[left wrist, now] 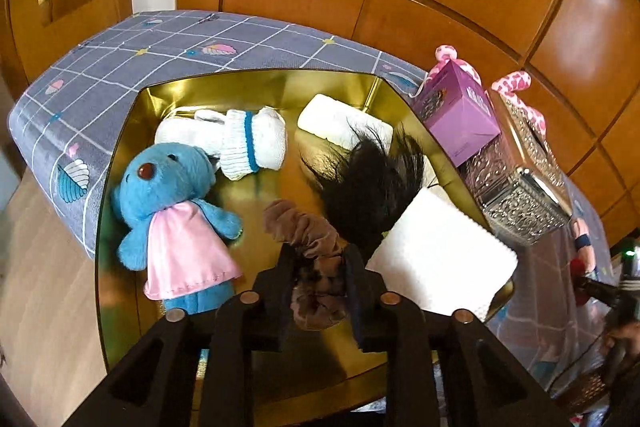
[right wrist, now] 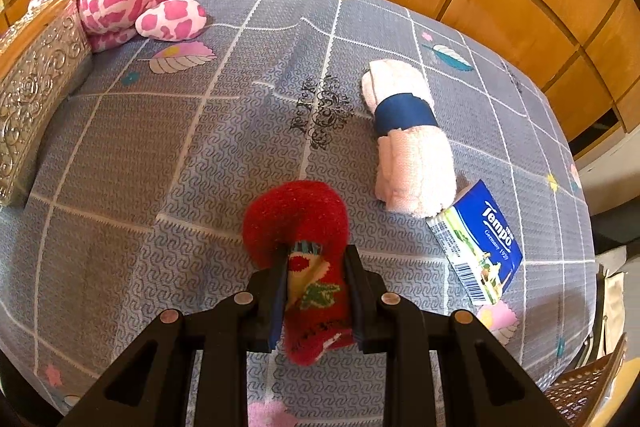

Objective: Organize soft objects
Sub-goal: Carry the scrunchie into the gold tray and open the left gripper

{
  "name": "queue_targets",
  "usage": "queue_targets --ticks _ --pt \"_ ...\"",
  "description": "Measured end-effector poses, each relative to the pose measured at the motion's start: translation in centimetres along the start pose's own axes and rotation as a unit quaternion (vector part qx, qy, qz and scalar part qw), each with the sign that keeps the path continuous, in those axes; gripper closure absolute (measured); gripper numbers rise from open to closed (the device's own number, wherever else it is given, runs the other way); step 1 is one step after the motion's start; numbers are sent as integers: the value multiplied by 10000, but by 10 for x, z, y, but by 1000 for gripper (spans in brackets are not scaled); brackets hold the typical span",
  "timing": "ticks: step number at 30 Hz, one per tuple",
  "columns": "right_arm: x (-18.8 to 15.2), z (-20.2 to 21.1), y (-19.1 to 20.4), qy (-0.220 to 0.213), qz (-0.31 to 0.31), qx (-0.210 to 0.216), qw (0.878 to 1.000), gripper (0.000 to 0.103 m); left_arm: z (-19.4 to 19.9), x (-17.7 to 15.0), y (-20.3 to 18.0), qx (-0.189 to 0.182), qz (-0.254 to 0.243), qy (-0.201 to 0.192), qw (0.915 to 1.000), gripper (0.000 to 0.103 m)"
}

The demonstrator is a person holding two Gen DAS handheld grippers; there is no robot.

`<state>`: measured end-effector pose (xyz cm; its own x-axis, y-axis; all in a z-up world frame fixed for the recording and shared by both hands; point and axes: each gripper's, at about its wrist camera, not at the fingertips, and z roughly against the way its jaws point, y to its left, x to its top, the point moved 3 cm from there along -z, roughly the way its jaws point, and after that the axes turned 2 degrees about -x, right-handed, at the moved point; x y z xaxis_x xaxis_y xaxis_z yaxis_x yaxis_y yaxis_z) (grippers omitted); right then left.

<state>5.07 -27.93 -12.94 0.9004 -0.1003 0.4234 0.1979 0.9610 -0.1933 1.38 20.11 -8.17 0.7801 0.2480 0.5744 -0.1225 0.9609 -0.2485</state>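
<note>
Left gripper [left wrist: 318,259] over the gold tray [left wrist: 120,155], brown scrunchie [left wrist: 310,231] between its jaws; pad contact unclear, can't tell if pinching. Blue plush [left wrist: 176,203] lies left in tray. Right gripper [right wrist: 316,259] pinching red sock [right wrist: 304,227] above the bed [right wrist: 160,147].

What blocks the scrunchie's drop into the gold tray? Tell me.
Nothing visible does. The scrunchie hangs between the left gripper fingers right over bare gold tray floor. The blue plush lies to its left, the black hairpiece and white cloth to its right.
</note>
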Motion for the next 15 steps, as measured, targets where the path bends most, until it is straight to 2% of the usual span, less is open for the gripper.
queue_targets --ticks 2,3,4,5,6,7,11,15 --pt "-1 1 2 -37 20 -59 10000 77 -1 -1 -2 80 -100 -46 9999 71" --pt "-2 2 3 -55 26 -86 9999 77 1 0 -2 158 -146 -87 9997 64" --pt "-2 2 3 -75 23 -116 9999 77 2 -1 -2 251 -182 -137 9994 50" --pt "-2 3 4 -91 17 -137 9999 77 2 -1 -2 300 -196 -162 9992 41" --pt "-3 3 5 -111 10 -164 9998 77 3 -1 -2 322 -183 -178 9992 27" --pt "-3 3 5 -135 4 -191 9997 77 3 0 -2 330 -140 -188 9992 20" --pt "-4 6 8 -249 27 -332 9991 77 6 1 0 572 -69 -244 9980 15" --pt "-6 8 11 -320 78 -462 9984 77 14 3 -3 850 -201 -467 9951 5"
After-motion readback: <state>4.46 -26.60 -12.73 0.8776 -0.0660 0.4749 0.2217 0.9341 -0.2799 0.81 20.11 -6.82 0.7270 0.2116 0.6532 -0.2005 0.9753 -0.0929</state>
